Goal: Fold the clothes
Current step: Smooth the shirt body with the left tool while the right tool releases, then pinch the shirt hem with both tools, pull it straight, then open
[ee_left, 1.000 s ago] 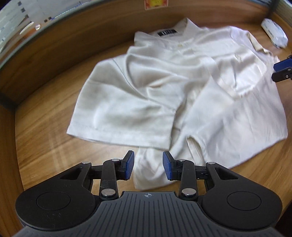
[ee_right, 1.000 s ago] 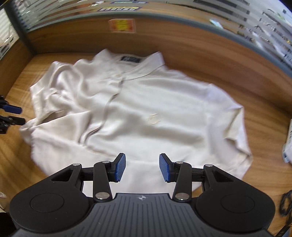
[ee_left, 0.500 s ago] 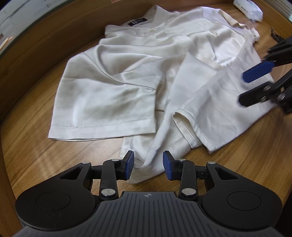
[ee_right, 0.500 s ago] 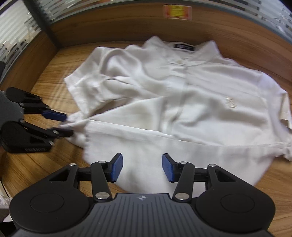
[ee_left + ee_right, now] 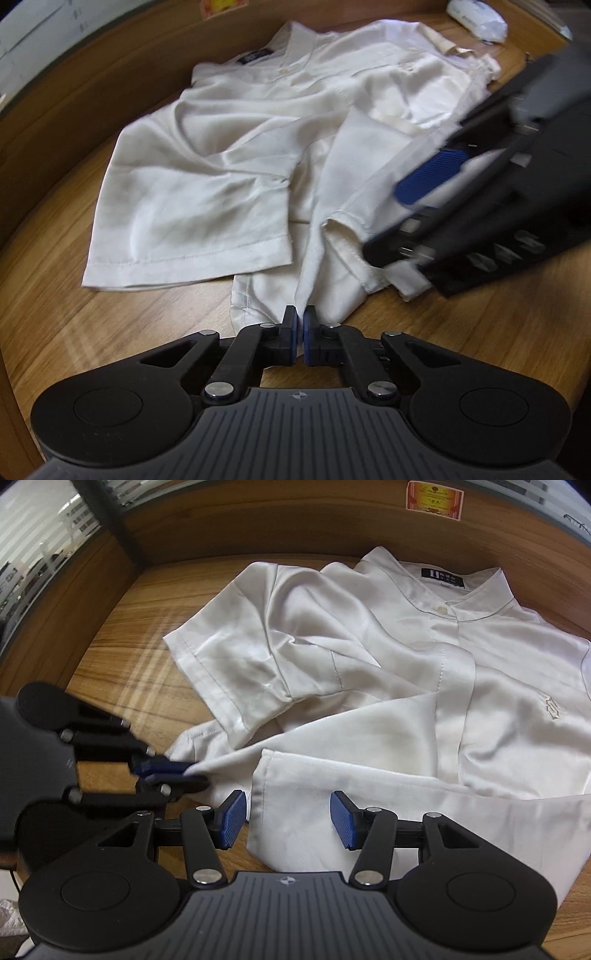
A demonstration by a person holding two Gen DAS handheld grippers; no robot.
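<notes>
A white short-sleeved shirt lies rumpled on the wooden table, collar and dark label at the far side, its lower part folded back over itself. My left gripper is shut on a pinch of the shirt's hem fabric at the near edge. My right gripper is open, its blue pads either side of a folded hem corner that lies between them. In the left wrist view the right gripper comes in from the right, low over the cloth.
The wooden table has a raised wooden wall behind the shirt, with an orange sticker on it. A white packet lies at the far right corner. Bare wood shows left of the shirt.
My left gripper has shut on the shirt's hem fabric. My right gripper has moved in close beside it, down over the folded hem corner, still open.
</notes>
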